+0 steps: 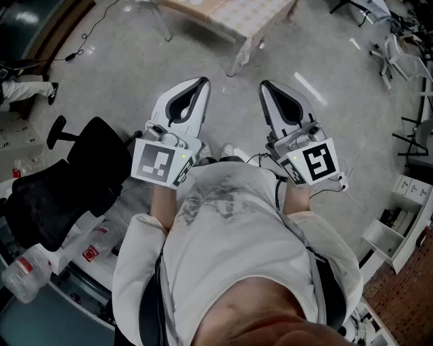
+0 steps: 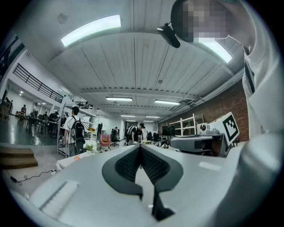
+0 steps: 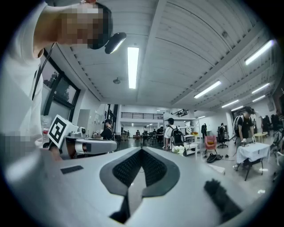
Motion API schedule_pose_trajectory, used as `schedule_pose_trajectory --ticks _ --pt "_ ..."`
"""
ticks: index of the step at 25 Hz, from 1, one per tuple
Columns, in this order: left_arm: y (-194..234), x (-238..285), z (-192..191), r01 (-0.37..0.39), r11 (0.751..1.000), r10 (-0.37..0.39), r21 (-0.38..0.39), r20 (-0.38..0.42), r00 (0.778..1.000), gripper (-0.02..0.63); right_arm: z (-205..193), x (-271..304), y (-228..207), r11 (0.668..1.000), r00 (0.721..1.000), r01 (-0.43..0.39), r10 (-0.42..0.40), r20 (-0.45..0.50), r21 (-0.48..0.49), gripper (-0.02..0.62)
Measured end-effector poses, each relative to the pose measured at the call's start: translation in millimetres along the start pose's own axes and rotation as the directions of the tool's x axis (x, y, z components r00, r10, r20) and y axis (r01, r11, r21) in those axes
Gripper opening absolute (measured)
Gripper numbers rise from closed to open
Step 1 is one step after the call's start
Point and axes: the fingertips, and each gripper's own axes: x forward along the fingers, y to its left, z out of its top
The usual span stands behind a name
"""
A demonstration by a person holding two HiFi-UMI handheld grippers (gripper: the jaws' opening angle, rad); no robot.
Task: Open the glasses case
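Plainly, nothing of the task is under way yet. From the head view I see the grey floor (image 1: 122,74) spread below me, a light table (image 1: 237,20) with a checked top at the far edge, and a black office chair (image 1: 74,176) at near left with clear plastic bottles (image 1: 27,270) beside it.

I hold both tools level before my chest, side by side and apart. The left gripper (image 1: 200,82) has its jaws together on nothing, and the right gripper (image 1: 264,85) is the same; in each gripper's own view the ribbed pads meet at the tip with no object between them.

The glasses case is in no view. So I cannot say which way it lies from the jaws, how its long axis runs, or which hand is nearer. My guess is that it sits on a work surface, perhaps the far table, and the coming move is first to find it and then to part the jaws.

The head view alone shows the floor, the table and my own stance. The two gripper views look level across a long hall instead: ceiling lights, people at far desks, a pink chair (image 2: 105,140), shelving (image 2: 186,125) along a brick wall. Each also catches the other tool alongside.
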Motion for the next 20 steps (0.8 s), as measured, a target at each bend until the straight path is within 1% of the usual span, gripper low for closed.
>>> schedule_pose_trajectory --ticks 11,15,20 --pt "-10 20 -2 -0.025 1.000 0.025 -0.008 0.005 1.000 0.005 -6 -8 -24 1.000 1.000 0.007 -0.007 -0.009 -0.019 0.015" --pt "-15 23 -5 -0.051 0.999 0.051 -0.005 -0.008 0.999 0.005 -8 -11 -29 1.000 1.000 -0.009 0.008 -0.009 -0.014 0.015" --pt "-17 30 -10 -0.063 0.998 0.063 -0.007 -0.016 0.998 0.005 -13 -11 -37 1.000 1.000 -0.021 0.021 -0.010 -0.001 0.015"
